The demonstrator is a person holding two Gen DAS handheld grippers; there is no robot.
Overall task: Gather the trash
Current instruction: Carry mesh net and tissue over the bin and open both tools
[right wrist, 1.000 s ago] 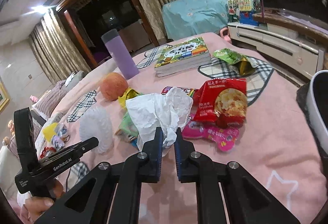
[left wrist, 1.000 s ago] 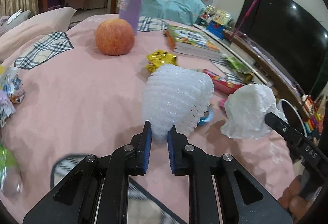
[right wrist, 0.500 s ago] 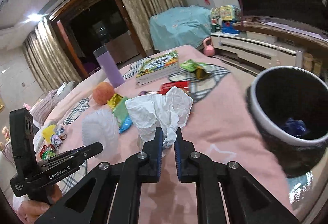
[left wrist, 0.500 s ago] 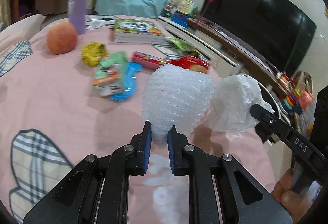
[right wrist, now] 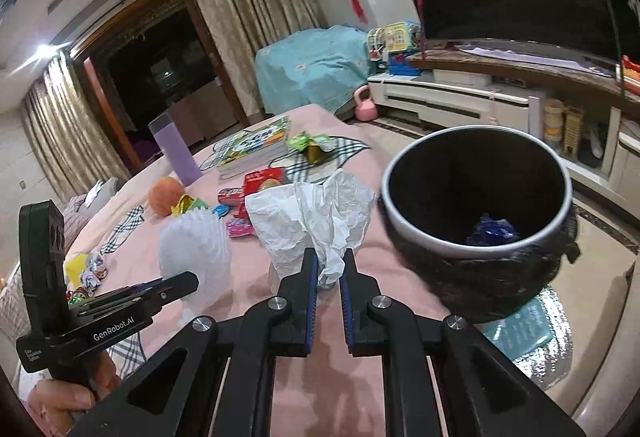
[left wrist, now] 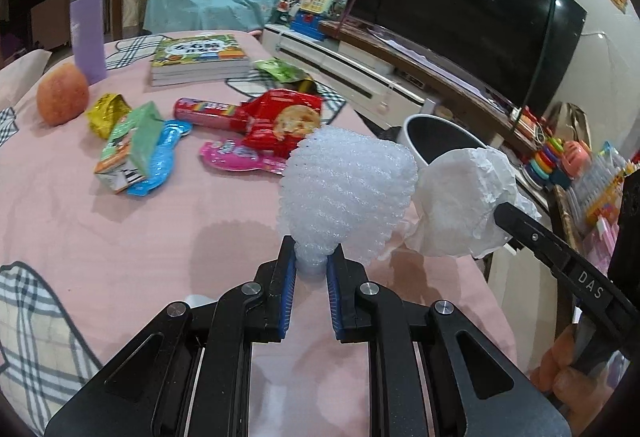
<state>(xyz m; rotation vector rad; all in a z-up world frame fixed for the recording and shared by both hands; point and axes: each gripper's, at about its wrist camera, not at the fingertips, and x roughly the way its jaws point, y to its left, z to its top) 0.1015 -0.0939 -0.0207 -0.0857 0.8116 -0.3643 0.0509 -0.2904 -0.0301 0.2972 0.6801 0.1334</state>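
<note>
My left gripper (left wrist: pixel 311 269) is shut on a white foam fruit net (left wrist: pixel 344 197) and holds it above the pink bed. My right gripper (right wrist: pixel 329 273) is shut on a crumpled white tissue (right wrist: pixel 316 213), which also shows in the left wrist view (left wrist: pixel 460 205). A black trash bin with a white rim (right wrist: pixel 476 237) stands just right of the tissue, off the bed's edge, with a blue wrapper (right wrist: pixel 494 231) inside. In the left wrist view the bin (left wrist: pixel 436 133) sits behind the net. The left gripper with the net (right wrist: pixel 196 249) appears in the right wrist view.
On the pink bed (left wrist: pixel 120 229) lie a red snack bag (left wrist: pixel 284 117), pink wrapper (left wrist: pixel 236 157), green carton (left wrist: pixel 128 145), gold wrapper (left wrist: pixel 106 111), an apple (left wrist: pixel 62 93), books (left wrist: pixel 198 57) and a purple bottle (left wrist: pixel 86 33). A TV (left wrist: pixel 460 13) and cabinet stand to the right.
Both grippers have carried the net and the tissue to the right across the bed toward its edge. The bin is now close beside the tissue.
</note>
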